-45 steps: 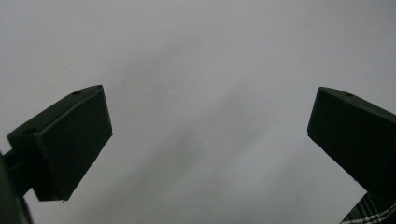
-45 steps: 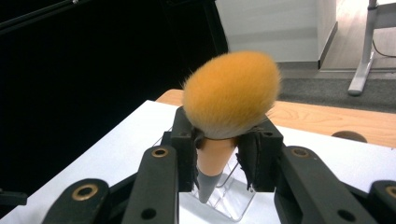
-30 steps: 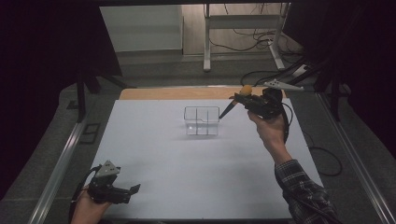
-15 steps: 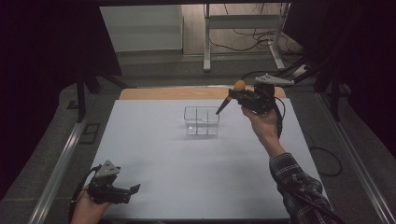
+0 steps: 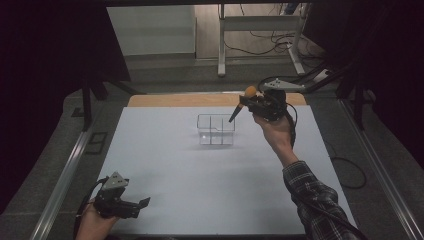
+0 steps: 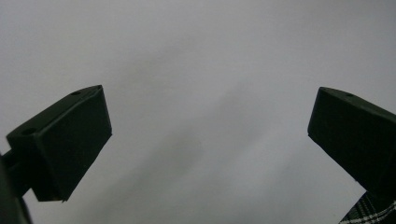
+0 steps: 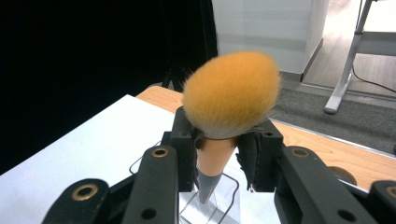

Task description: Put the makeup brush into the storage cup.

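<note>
My right gripper (image 5: pixel 250 103) is shut on a makeup brush (image 5: pixel 249 92) with a fluffy orange head and a tapering dark handle. The brush is tilted, head up, and its handle tip hangs over the right rear part of a clear divided box (image 5: pixel 216 131) in the middle of the white table. In the right gripper view the pads clamp the brush (image 7: pixel 231 93) just under its head, with the box (image 7: pixel 212 212) below. My left gripper (image 5: pixel 140 206) rests low at the table's near left corner. Its jaws stand wide apart over bare table in the left gripper view (image 6: pixel 210 121).
The white table top (image 5: pixel 200 175) has a wooden strip (image 5: pixel 170 100) along its far edge and metal rails (image 5: pixel 65 175) down both sides. A plaid sleeve (image 5: pixel 315 200) reaches in from the lower right. Desk legs and cables lie on the floor beyond.
My right hand has carried the brush a little to the left, bringing the handle tip over the clear box. The left hand has stayed where it was.
</note>
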The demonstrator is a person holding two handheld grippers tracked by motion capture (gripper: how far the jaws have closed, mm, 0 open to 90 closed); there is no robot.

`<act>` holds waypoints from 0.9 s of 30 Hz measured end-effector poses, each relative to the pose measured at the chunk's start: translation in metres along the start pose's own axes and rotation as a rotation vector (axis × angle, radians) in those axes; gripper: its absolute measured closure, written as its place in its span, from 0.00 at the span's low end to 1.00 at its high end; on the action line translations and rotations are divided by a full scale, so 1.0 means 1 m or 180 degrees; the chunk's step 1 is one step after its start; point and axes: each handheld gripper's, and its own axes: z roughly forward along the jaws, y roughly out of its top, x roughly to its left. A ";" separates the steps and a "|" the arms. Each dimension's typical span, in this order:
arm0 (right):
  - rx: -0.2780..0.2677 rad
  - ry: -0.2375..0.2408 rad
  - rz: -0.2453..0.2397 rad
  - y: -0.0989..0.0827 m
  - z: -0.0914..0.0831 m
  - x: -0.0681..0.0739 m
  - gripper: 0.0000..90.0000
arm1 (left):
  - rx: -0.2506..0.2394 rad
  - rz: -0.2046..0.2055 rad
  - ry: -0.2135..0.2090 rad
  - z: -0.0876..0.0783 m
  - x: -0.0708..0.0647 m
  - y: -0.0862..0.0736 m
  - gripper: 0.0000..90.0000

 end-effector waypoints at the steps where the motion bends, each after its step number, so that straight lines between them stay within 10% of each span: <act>1: 0.0010 -0.0003 -0.0001 -0.001 0.001 0.000 0.76 | 0.0001 0.0001 0.0001 0.000 0.000 0.000 0.00; 27: 0.0168 -0.0075 -0.0074 -0.027 0.024 -0.001 0.76 | -0.0001 -0.0021 0.0008 0.000 0.001 0.000 0.00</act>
